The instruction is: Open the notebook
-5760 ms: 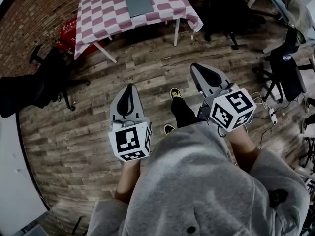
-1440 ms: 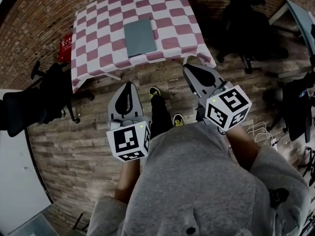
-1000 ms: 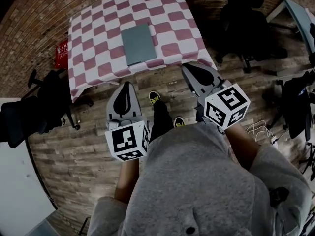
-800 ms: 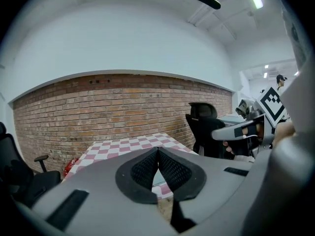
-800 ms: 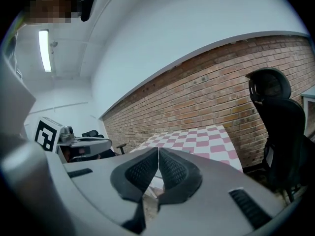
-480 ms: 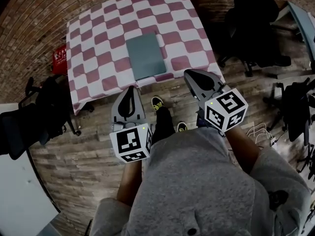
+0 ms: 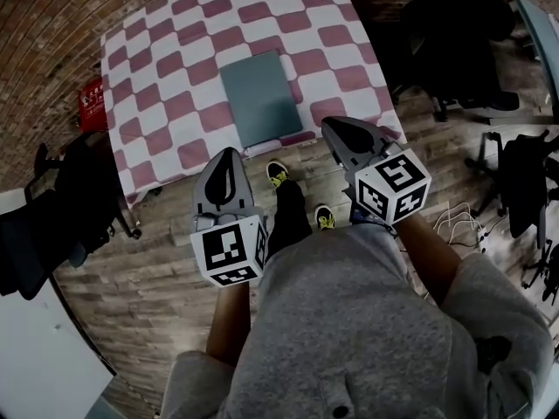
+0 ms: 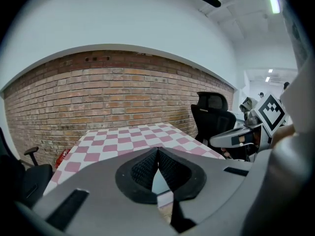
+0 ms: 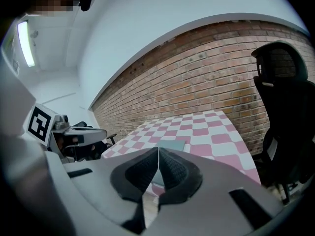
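The left gripper (image 7: 229, 153) and right gripper (image 7: 328, 124) were both closed and empty, short of the checked table (image 7: 166, 68). The notebook (image 7: 259, 97) lay shut near its front edge. Closed jaws would likely shove it along the table instead of catching the cover. Around stood a wood floor (image 7: 148, 260), a brick wall (image 8: 123, 97) and a chair (image 7: 454, 24).

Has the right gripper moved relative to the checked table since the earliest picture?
Yes. The right gripper has closed in on the checked table: floor lay between them before; now its tip overlaps the table's near edge.
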Tool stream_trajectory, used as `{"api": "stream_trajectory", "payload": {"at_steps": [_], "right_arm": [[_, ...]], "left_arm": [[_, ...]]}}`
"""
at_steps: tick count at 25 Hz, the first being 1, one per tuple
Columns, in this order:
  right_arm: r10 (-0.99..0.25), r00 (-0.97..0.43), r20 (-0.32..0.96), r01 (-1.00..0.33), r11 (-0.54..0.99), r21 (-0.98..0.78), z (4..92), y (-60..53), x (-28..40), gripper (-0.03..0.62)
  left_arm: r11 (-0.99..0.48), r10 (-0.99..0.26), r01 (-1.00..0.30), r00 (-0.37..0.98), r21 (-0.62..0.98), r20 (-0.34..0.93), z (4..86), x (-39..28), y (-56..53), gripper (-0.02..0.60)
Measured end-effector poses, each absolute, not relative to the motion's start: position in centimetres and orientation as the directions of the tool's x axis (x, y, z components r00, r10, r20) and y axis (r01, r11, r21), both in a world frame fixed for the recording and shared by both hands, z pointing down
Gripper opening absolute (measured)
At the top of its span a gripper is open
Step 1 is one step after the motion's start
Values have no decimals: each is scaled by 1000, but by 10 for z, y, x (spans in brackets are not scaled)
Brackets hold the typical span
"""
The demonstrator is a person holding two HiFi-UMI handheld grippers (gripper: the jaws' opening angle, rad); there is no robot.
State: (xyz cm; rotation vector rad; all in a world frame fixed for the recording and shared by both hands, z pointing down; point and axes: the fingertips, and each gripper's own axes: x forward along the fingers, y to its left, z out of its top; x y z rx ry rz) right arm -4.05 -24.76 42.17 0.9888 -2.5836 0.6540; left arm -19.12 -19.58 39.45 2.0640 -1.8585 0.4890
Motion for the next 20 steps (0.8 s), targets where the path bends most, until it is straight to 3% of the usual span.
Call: {"api": "stream_trajectory", "payload": {"at_steps": [14, 20], "right_arm": [[-484, -708, 515, -701, 569, -429, 484, -256, -64, 34], [-467, -680, 565, -729, 506, -461, 518, -257, -70, 103]], "left_arm": [[-104, -854, -994, 99, 20, 510, 418, -223, -222, 11], [-125, -835, -992, 122, 30, 536, 428, -226, -229, 11]]}}
